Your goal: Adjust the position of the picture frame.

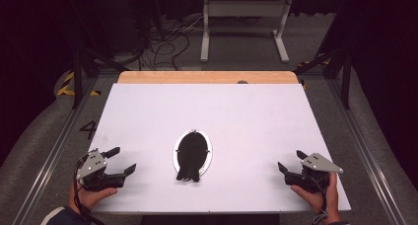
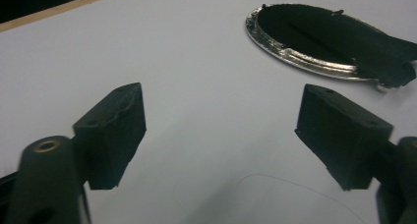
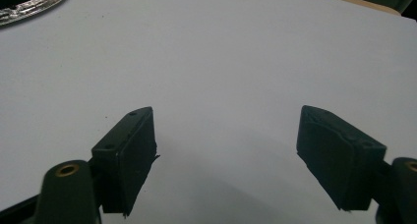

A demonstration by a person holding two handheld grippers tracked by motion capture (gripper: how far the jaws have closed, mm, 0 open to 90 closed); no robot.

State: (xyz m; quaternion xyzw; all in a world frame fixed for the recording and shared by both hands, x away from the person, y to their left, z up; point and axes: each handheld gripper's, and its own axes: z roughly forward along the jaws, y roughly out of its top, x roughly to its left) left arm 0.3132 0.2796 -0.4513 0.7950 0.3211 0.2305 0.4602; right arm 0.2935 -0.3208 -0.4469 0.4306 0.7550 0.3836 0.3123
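Black cloth on a silver oval plate, both grippers parked wide apart and empty.

White tabletop (image 1: 246,126) carries one object group in the high view: a black cloth (image 1: 191,157) lying on a shiny oval plate (image 1: 209,153) near the middle of the near half, its lower end spilling over the plate's rim toward the person. The left gripper (image 1: 124,161) and right gripper (image 1: 291,162) rest at the near corners, well apart from the plate, jaws spread and angled inward, likely a ready stance before either reaches in. In the left gripper view the jaws stand wide with bare table between them, and the plate (image 2: 295,54) with the cloth (image 2: 334,37) lies ahead toward the upper right. In the right gripper view the jaws likewise gape over bare white surface; a sliver of plate rim (image 3: 34,5) shows at the top left corner.
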